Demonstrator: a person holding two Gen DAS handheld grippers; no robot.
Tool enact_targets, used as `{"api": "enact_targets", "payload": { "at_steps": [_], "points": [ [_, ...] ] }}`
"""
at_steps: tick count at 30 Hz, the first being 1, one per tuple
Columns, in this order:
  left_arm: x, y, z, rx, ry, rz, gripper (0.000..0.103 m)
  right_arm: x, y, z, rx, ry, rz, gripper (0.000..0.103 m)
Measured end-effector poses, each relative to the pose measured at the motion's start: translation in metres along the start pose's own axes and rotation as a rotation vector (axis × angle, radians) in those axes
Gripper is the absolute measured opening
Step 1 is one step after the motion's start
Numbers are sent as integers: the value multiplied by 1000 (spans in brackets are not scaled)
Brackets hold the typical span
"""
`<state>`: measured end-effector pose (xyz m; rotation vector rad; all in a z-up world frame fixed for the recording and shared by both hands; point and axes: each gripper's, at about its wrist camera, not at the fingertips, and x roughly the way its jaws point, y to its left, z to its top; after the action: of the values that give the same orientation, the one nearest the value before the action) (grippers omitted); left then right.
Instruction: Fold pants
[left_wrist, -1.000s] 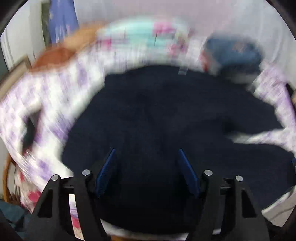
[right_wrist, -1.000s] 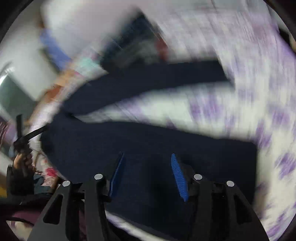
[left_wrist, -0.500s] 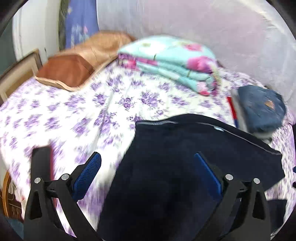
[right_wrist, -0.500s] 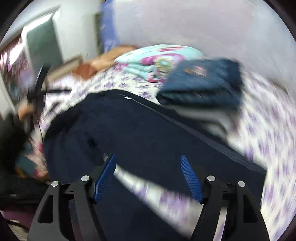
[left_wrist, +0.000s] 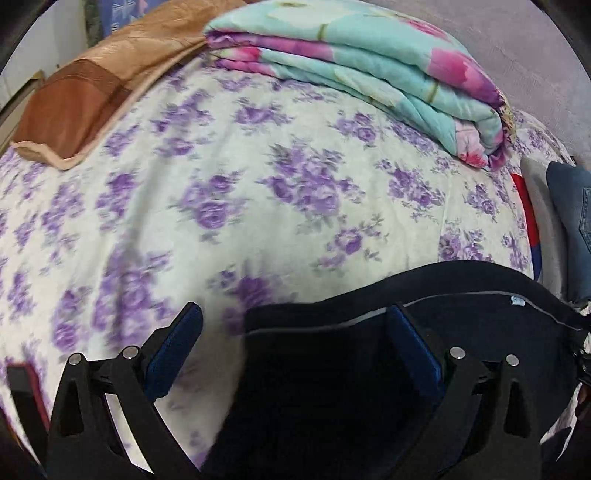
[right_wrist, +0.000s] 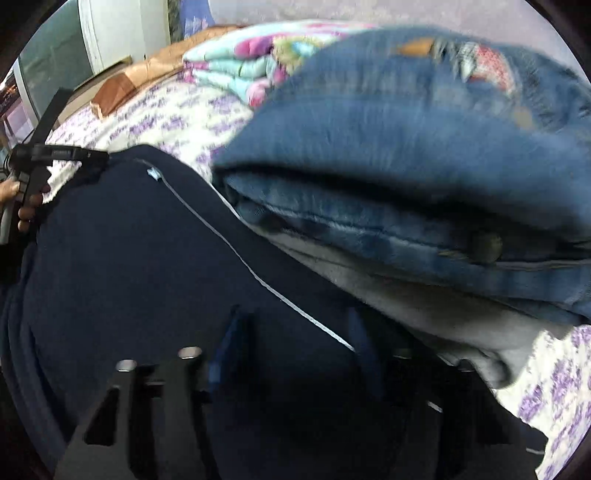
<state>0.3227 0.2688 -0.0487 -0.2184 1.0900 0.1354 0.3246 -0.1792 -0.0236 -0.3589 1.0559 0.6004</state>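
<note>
Where the left wrist view earlier showed mostly dark cloth, the left gripper (left_wrist: 295, 341) now hangs with jaws wide over the corner of the navy pants (left_wrist: 332, 369), and more floral bedsheet (left_wrist: 258, 184), a folded quilt (left_wrist: 369, 62) and a brown pillow (left_wrist: 74, 99) show. From the right wrist, the right gripper (right_wrist: 295, 347), jaws just closing, straddles the pants' waistband beside folded jeans (right_wrist: 406, 129), nearer than before; a grip cannot be told.
</note>
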Motion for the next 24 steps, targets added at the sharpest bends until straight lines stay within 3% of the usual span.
{"api": "enact_targets", "payload": {
  "at_steps": [1,2,4,6,9,15,17,18,24],
  "points": [
    [1,-4,0,14,3,-4,82,6,-5,0,8,23,29,5],
    [2,-10,-1,35,11,-13,72,7,-8,-4,16,48,73,1],
    [-4,-18,-3,64,-17,7,67,13,-8,-6,-5,46,80,0],
    [-10,-18,-4,66,-24,-22,62,4,-9,-11,-12,30,86,0],
    [-25,-12,-2,41,-45,-69,62,-16,-16,-16,0,-18,87,0],
    [-46,-20,-4,58,-65,-63,62,-39,-17,-24,-30,-52,84,2],
    [-49,-20,-6,51,-66,-62,62,-37,-13,-23,-58,-62,57,33],
    [-49,-20,-6,47,-64,-62,62,-36,-11,-21,-63,-70,45,59],
    [-49,-18,-10,37,-68,-91,63,2,-1,5,-104,-21,64,60]
  ]
}}
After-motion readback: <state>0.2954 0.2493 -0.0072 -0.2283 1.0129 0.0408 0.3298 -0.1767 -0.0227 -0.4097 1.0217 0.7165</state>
